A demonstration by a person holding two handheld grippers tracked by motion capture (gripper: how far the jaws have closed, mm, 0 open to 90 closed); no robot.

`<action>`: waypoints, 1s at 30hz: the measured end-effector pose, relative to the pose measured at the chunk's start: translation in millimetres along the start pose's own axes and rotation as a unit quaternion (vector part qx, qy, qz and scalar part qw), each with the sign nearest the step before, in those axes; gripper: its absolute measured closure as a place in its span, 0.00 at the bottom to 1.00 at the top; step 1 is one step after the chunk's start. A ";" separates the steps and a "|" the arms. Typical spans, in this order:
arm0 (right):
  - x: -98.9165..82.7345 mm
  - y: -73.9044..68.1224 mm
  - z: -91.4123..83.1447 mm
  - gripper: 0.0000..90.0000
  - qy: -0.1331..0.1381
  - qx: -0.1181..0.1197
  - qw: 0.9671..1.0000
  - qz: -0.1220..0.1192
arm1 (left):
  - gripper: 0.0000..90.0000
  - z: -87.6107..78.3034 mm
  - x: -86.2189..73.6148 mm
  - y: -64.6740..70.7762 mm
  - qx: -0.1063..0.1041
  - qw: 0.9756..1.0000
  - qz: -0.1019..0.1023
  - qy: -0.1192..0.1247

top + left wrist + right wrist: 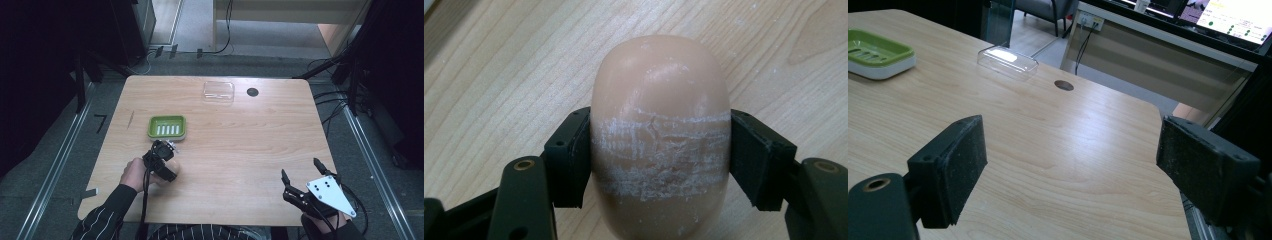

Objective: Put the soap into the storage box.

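Note:
A peach-coloured oval bar of soap (660, 135), scuffed white across its middle, lies on the wooden table (240, 145). My left gripper (164, 162) is shut on it, one black pad against each side, just in front of the green soap dish (167, 126). In the high view the soap (172, 167) peeks out under the gripper. My right gripper (301, 175) hangs open near the table's front right corner, nothing between its jaws. The green dish (875, 52) sits far left in the right gripper view.
A clear plastic lid or tray (218, 92) lies at the back of the table, also seen as a clear tray (1007, 61) in the right gripper view. A dark round hole (252, 92) sits beside it. Cables run across the floor around the table.

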State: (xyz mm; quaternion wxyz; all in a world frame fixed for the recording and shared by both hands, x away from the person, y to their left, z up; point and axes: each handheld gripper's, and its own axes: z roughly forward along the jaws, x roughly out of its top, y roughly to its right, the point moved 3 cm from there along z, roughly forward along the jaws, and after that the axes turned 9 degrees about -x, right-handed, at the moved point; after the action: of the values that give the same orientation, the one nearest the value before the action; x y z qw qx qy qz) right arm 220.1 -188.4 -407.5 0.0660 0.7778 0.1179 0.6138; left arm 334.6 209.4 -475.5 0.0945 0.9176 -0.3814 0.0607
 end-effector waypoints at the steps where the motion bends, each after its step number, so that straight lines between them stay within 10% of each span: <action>1: 0.0 -0.3 -0.1 0.15 -0.001 0.000 1.000 0.000 | 0.37 -0.5 0.1 0.2 -0.001 1.000 0.002 0.001; 30: -0.4 0.6 -0.3 0.15 -0.002 0.001 1.000 0.003 | 0.37 -7.3 1.3 -9.3 -0.005 0.999 0.032 -0.019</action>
State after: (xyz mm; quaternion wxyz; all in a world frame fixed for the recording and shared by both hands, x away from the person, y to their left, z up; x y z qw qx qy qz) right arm 219.8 -189.1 -407.6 0.0639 0.7795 0.1162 0.6123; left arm 341.8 216.6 -469.4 0.0896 0.9055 -0.4124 0.0448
